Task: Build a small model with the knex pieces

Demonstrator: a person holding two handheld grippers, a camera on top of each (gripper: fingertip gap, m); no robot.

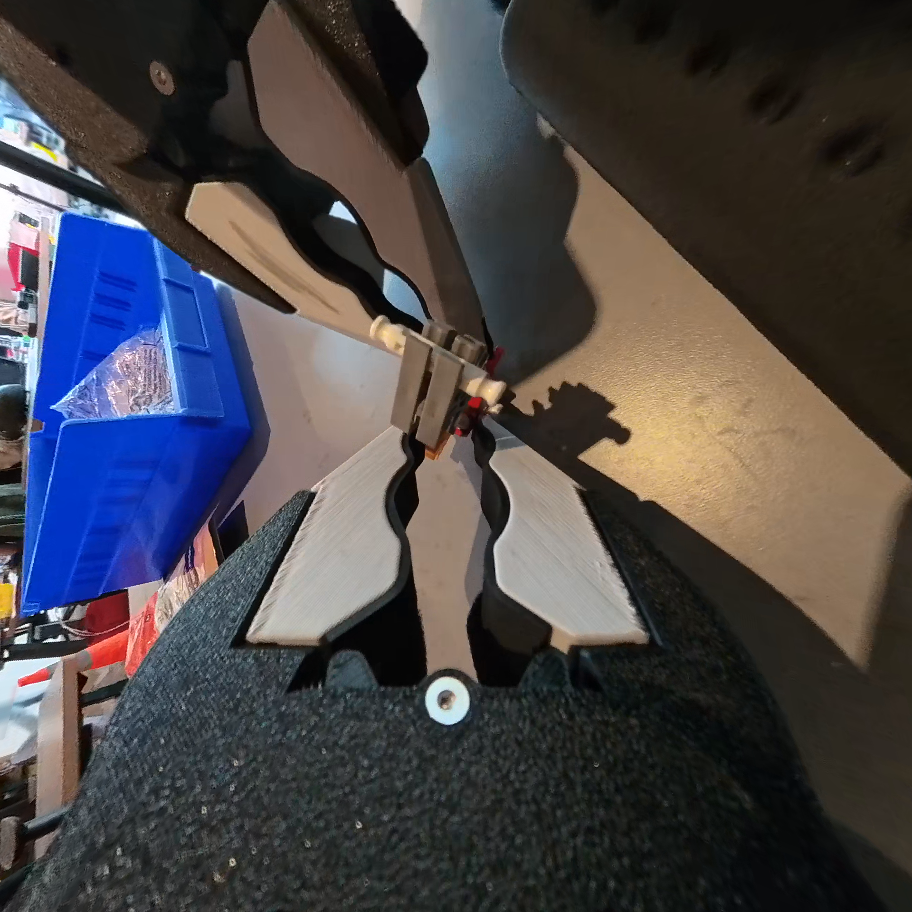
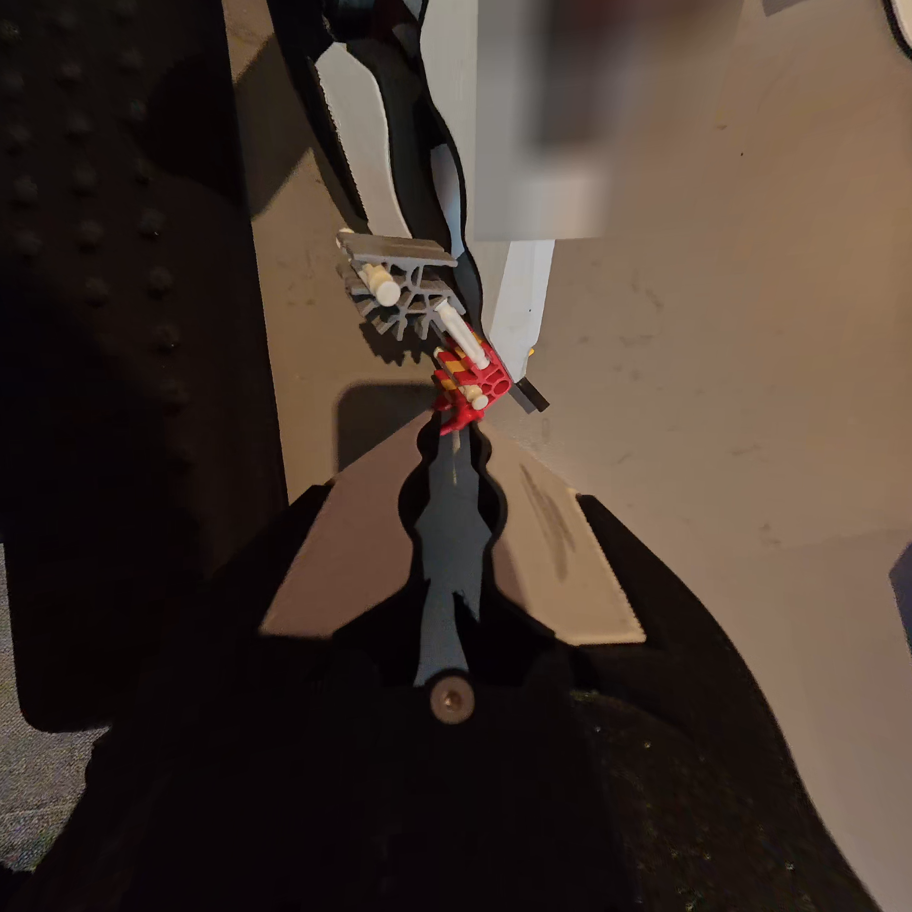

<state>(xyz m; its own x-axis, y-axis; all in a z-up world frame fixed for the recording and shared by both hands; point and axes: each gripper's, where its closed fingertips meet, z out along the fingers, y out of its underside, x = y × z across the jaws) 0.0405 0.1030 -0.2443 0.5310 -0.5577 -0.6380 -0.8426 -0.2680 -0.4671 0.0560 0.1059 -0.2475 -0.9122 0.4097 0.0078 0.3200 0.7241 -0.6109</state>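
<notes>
A small construction-toy assembly hangs between my two grippers above a light table (image 1: 691, 444). It has grey snowflake-shaped connectors (image 2: 404, 291), white rods (image 2: 459, 328) and red connectors (image 2: 474, 387). In the left wrist view the grey pieces (image 1: 432, 385) face me, with a white rod (image 1: 390, 335) through them. My left gripper (image 1: 440, 437) is shut on the near end of the assembly. My right gripper (image 2: 454, 424) is shut on the red connector end. Each gripper also shows in the other's view, the right one from the upper left (image 1: 439, 328) and the left one from above (image 2: 459, 296).
A blue plastic bin (image 1: 123, 469) holding a clear plastic bag (image 1: 123, 380) stands at the left. Orange and red packets (image 1: 148, 631) lie below it. A dark studded object (image 2: 98, 296) fills the left of the right wrist view. The table (image 2: 691, 395) lies behind the grippers. Left and right tips are no more than a few centimetres apart.
</notes>
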